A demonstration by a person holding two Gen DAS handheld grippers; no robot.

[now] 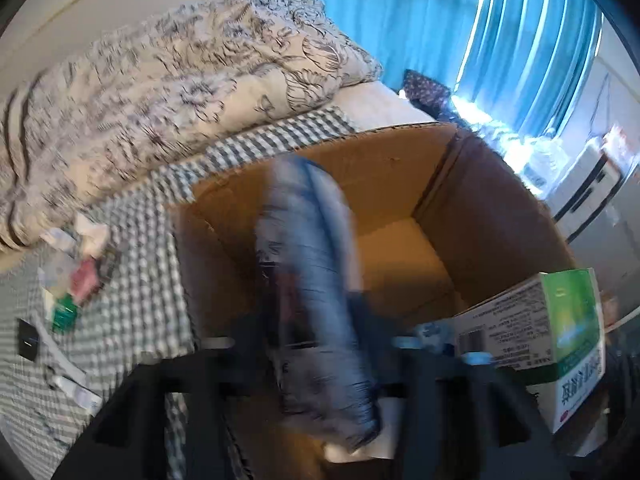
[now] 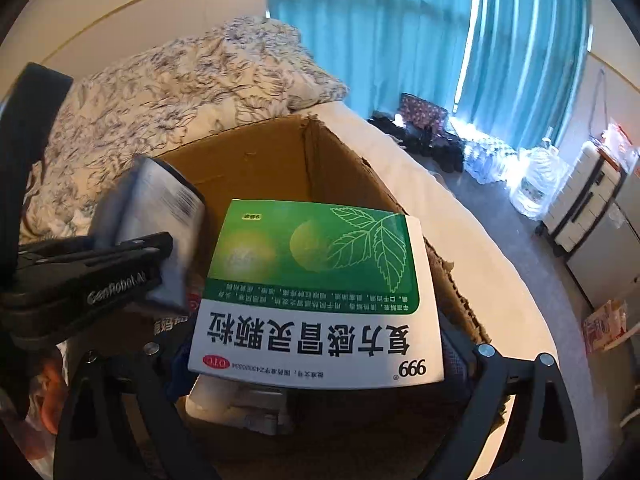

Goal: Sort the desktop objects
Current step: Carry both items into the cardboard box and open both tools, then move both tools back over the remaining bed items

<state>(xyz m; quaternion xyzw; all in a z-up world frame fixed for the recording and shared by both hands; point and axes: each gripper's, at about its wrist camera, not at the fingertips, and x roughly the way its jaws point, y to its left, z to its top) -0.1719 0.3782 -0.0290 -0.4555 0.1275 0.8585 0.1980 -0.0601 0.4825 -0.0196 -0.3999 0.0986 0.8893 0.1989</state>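
- Medicine box (image 2: pixel 316 292), green and white, is clamped between the fingers of the right gripper (image 2: pixel 320 360) and held over the open cardboard box (image 2: pixel 248 160).
- Left gripper (image 1: pixel 320 344) is clamped on a blurred grey-blue packet (image 1: pixel 316 280), also above that box.
- Small clutter (image 1: pixel 76 280) lies on the checked cloth (image 1: pixel 132 280), left of the left gripper.

Green-white medicine box (image 2: pixel 316 292), blue-grey packet (image 1: pixel 316 304), above open cardboard box (image 1: pixel 384 184)
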